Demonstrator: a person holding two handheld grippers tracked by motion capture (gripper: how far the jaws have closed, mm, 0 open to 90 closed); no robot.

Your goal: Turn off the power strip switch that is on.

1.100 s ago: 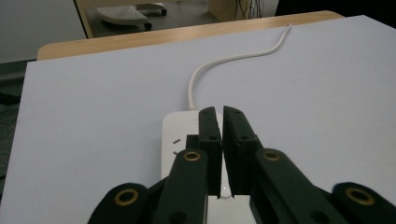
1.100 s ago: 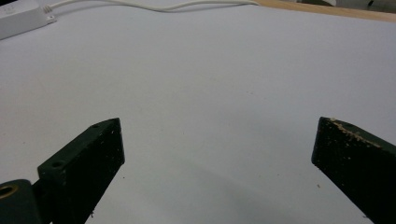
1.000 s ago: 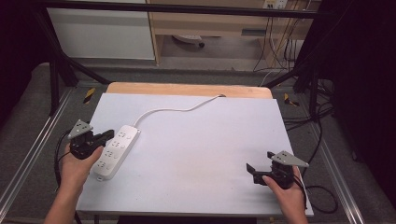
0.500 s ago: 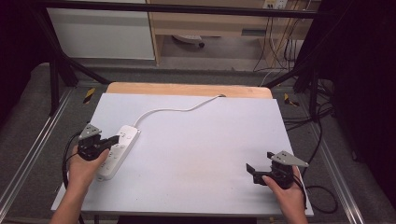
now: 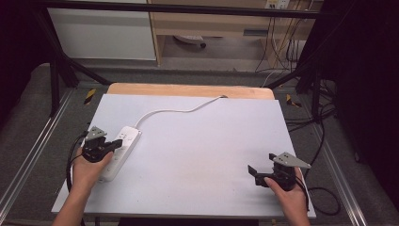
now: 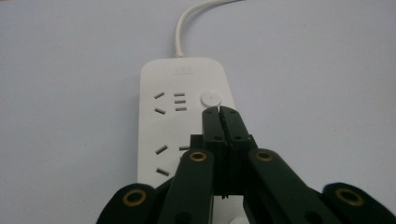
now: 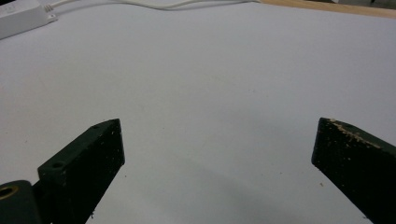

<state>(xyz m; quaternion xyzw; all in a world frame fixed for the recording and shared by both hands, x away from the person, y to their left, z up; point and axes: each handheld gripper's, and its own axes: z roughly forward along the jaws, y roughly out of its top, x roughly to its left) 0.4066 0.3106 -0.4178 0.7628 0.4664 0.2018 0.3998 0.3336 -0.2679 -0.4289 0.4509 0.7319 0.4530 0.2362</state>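
I have the left gripper [image 6: 219,111] pressed shut, its two jaws flat together with nothing between them, poised over the white power strip [image 6: 184,121] with the tips just short of its round button [image 6: 211,98]. From the high view the power strip [image 5: 120,150] lies along the left side of the white table [image 5: 202,155], its cord [image 5: 181,110] curving away to the far edge, and my left hand [image 5: 87,167] sits over the strip's near end. My right gripper [image 7: 217,140] is spread wide over bare tabletop, holding nothing; in the high view it [image 5: 256,172] rests at the near right corner, well apart from the strip, with my right hand [image 5: 289,197] behind it
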